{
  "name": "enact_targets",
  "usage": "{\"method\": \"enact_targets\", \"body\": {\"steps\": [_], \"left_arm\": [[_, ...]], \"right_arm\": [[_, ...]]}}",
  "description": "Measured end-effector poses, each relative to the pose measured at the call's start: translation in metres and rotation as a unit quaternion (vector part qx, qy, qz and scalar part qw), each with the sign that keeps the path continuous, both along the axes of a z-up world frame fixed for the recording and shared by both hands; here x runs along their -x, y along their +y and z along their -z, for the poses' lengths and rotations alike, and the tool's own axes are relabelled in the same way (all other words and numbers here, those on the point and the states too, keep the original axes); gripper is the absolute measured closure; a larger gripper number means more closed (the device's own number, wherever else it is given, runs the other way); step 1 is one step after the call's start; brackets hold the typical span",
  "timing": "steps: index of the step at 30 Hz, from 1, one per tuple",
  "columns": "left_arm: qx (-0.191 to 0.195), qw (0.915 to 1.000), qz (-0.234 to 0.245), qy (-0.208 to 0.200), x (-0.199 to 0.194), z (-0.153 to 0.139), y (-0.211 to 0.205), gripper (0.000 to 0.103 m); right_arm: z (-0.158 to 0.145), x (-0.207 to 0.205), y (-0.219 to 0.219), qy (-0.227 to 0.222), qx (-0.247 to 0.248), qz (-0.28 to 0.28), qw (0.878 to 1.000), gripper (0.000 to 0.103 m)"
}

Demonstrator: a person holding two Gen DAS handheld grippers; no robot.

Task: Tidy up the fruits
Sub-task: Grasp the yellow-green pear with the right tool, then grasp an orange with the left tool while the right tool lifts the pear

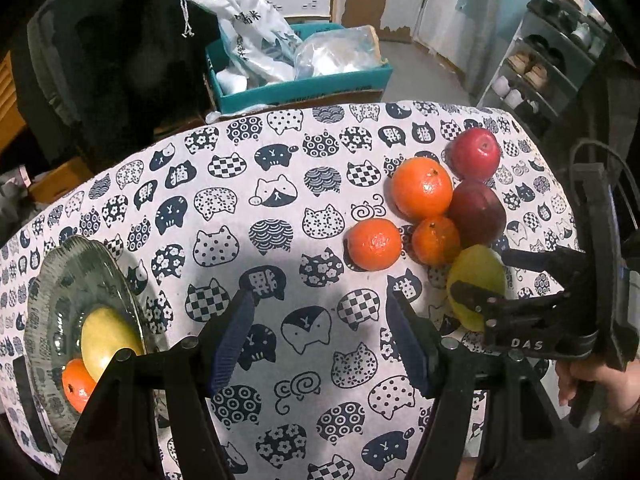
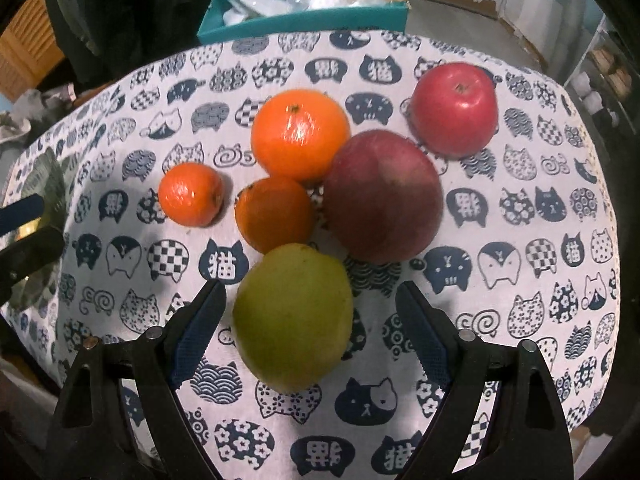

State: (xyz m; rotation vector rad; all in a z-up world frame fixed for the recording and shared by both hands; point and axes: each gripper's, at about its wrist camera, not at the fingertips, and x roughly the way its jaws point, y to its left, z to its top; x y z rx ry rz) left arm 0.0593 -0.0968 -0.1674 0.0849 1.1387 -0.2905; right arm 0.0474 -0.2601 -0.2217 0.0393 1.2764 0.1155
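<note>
Yellow-green, smooth pear (image 2: 294, 316) is sitting nearest you in the fruit pile on the cat-print cloth (image 2: 520, 280), between your right gripper's (image 2: 310, 332) released fingers, pads not touching. Your left gripper (image 1: 320, 340) is hanging open over bare cloth. Only the left view is showing the glass plate (image 1: 60, 280) at the far left holding two fruits.

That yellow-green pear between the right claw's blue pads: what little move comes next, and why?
Probably closing the right claw on the yellow-green pear. Its blue pads stand open on either side of the pear with gaps showing, and a glass plate at the left already holds a yellow fruit and a small orange.
</note>
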Motion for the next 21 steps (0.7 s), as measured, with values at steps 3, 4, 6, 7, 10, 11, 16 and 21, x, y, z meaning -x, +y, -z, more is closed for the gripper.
{"method": "enact_targets", "body": {"steps": [3,4,6,7,10,11,16,21], "left_arm": [[0.000,1.0000,0.000,0.002,-0.001,0.002,0.000,0.033],[0.000,1.0000,0.000,0.002,-0.001,0.003,-0.001,0.033],[0.003,1.0000,0.000,0.004,-0.003,0.004,-0.001,0.033],[0.004,1.0000,0.000,0.004,-0.004,0.004,-0.001,0.033],[0.007,1.0000,0.000,0.006,-0.007,0.007,-0.003,0.032],[0.009,0.9999,0.000,0.008,-0.008,0.008,-0.003,0.030],[0.015,0.9998,0.004,0.010,-0.015,0.014,-0.010,0.030],[0.025,0.9995,0.008,0.018,-0.024,0.018,-0.021,0.030]], "right_arm": [[0.007,-0.001,0.003,0.004,0.010,-0.007,1.000,0.016],[0.009,-0.001,0.004,0.005,0.012,-0.008,1.000,0.017],[0.014,-0.002,0.006,0.010,0.011,-0.013,1.000,0.022],[0.015,-0.002,0.007,0.012,0.009,-0.015,1.000,0.026],[0.020,-0.003,0.010,0.020,-0.001,-0.020,1.000,0.037],[0.019,-0.003,0.011,0.019,0.001,-0.022,1.000,0.037],[0.015,0.003,0.011,0.006,0.015,-0.025,1.000,0.038],[-0.006,0.009,-0.003,-0.021,-0.004,-0.002,1.000,0.038]]}}
